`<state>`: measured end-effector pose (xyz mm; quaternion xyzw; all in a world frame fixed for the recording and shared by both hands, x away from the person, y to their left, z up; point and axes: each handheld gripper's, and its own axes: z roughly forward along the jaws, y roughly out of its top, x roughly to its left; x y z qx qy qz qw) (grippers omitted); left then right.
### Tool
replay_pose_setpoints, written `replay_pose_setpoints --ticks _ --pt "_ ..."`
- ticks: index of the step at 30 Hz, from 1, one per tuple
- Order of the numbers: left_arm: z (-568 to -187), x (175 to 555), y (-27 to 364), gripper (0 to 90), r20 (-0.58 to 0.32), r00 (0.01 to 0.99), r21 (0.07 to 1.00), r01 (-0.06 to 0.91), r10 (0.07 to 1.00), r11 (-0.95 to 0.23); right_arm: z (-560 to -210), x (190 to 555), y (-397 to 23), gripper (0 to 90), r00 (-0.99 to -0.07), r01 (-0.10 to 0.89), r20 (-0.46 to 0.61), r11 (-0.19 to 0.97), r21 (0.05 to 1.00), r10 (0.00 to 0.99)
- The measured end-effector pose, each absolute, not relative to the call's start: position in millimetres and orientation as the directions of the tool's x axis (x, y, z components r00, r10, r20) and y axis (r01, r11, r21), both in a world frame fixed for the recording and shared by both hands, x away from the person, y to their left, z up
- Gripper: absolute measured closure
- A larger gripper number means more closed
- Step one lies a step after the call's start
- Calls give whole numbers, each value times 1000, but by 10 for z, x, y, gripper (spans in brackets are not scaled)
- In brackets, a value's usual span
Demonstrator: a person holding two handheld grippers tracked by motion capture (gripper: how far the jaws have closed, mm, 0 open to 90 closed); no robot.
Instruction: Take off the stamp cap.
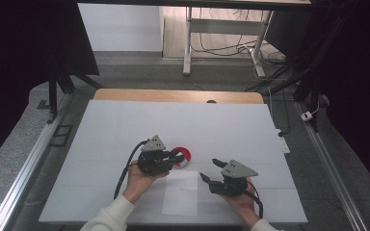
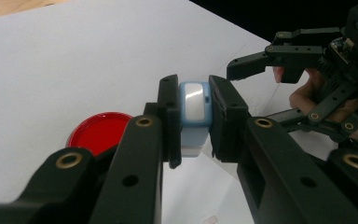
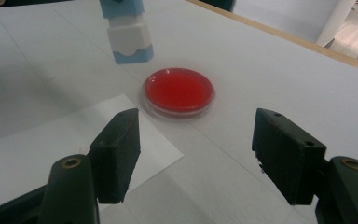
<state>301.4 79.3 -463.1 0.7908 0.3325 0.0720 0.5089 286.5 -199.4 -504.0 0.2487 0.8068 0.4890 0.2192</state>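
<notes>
left gripper (image 2: 195, 122) clamped on a small light-blue and white plastic block with a glossy pale top face (image 2: 195, 108), pads pressing it from both sides, block upright between the jaw tips and protruding slightly above them. same block seen from the right gripper view (image 3: 126, 35) hanging clear of the sheet, light-blue base lowermost, white scalloped band above it, upper part cut off by the frame edge. round shallow red dish with a clear rim (image 3: 179, 92) flat on the white table sheet (image 1: 125, 130), below and to the left of the left jaw in the left gripper view (image 2: 100, 133), apart from the block, not touching either jaw. in the high view, dish (image 1: 184, 155) just beyond the left gripper's tips (image 1: 176, 159), partly covered by them. right gripper (image 3: 196, 156) jaws spread wide, nothing between the pads; dish centred ahead of the gap, nearer the left jaw's side than the right, well short of contact. loose rectangular white paper sheet (image 3: 42, 149) under and behind the right gripper's left jaw, one corner reaching toward the dish; in the high view (image 1: 180, 192) lying between the two hands. right gripper in the high view (image 1: 211, 169) pointing up-left toward the dish, held in the right hand (image 1: 243, 201); left hand (image 1: 139, 179) wrapped round the left gripper body, white sleeve (image 1: 108, 216) at the frame bottom. right gripper also visible past the right jaw in the left gripper view (image 2: 256, 77), fingers apart.
</notes>
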Motion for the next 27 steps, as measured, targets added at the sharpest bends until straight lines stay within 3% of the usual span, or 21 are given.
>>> replay_pose_setpoints --ticks 27 --pt "-4684 3013 724 755 -225 773 848 455 593 -272 -5056 2859 -1593 328 -818 146 -144 442 885 558"
